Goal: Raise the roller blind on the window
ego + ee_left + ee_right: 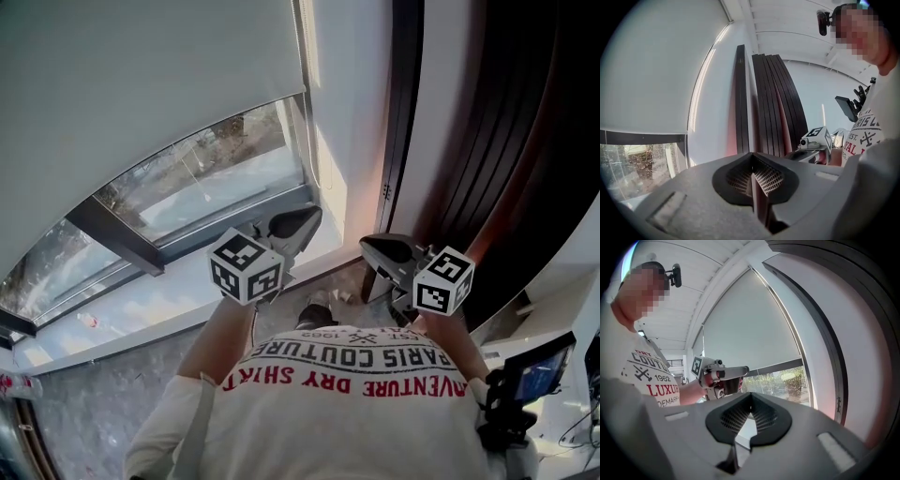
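Observation:
The white roller blind (pixel 141 84) covers most of the window. Below its bottom edge a strip of glass (pixel 206 178) is bare. A thin cord (pixel 319 159) seems to hang along the frame on the blind's right. My left gripper (pixel 309 217) points at the window's lower right corner, below the blind, with jaws shut and nothing in them. My right gripper (pixel 370 246) is beside it, in front of the white wall strip, also shut and empty. The left gripper view has the blind (pixel 651 70) on the left. In the right gripper view the blind (pixel 750 329) is straight ahead, with the left gripper (pixel 724 376) in front of it.
Dark slatted panels (pixel 487 141) stand upright to the right of the window and show in the left gripper view (pixel 776 103). A white sill (pixel 187 300) runs under the glass. A desk with a small screen (pixel 534 370) is at the lower right, close to my right elbow.

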Available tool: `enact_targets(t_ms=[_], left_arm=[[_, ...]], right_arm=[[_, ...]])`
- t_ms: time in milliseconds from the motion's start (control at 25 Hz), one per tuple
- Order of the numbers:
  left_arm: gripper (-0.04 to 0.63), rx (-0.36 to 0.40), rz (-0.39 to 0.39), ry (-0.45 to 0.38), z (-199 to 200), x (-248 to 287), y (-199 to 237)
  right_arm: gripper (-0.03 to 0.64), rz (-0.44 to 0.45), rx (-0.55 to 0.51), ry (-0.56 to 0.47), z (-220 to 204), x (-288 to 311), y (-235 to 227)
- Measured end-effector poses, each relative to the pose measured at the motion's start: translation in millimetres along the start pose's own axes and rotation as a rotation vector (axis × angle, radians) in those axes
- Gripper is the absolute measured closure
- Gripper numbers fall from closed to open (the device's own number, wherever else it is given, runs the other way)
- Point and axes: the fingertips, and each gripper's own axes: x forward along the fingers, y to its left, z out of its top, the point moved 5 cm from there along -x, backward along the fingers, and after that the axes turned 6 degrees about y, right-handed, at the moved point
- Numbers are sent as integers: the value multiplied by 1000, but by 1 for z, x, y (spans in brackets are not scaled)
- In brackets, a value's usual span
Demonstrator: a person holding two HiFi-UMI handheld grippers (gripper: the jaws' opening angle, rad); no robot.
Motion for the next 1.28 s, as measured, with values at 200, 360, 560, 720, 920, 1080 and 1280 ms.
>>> enact_targets(t_ms=[200, 360, 560, 720, 920, 1080, 1280], left_arm=[[594, -4, -13, -10, 11, 20, 34], [592, 10, -11, -9, 27, 38, 68], [543, 0, -12, -3, 43, 62, 114], [491, 15, 19, -13, 57, 88, 158], [471, 70, 68, -8, 82, 122, 194], [456, 75, 108, -1, 97, 155, 226], [454, 49, 140, -15, 110, 179, 253]], right_arm=[[614, -32, 1, -10, 14, 10, -25], [614, -54, 11, -19, 33, 23, -50], [614, -61, 30, -24, 51, 41, -78], [614, -43, 25, -19, 62, 58, -96], [614, -42, 13, -27, 78, 60, -105], [614, -54, -8, -26, 87, 61, -116], [614, -46, -14, -20, 88, 64, -118]])
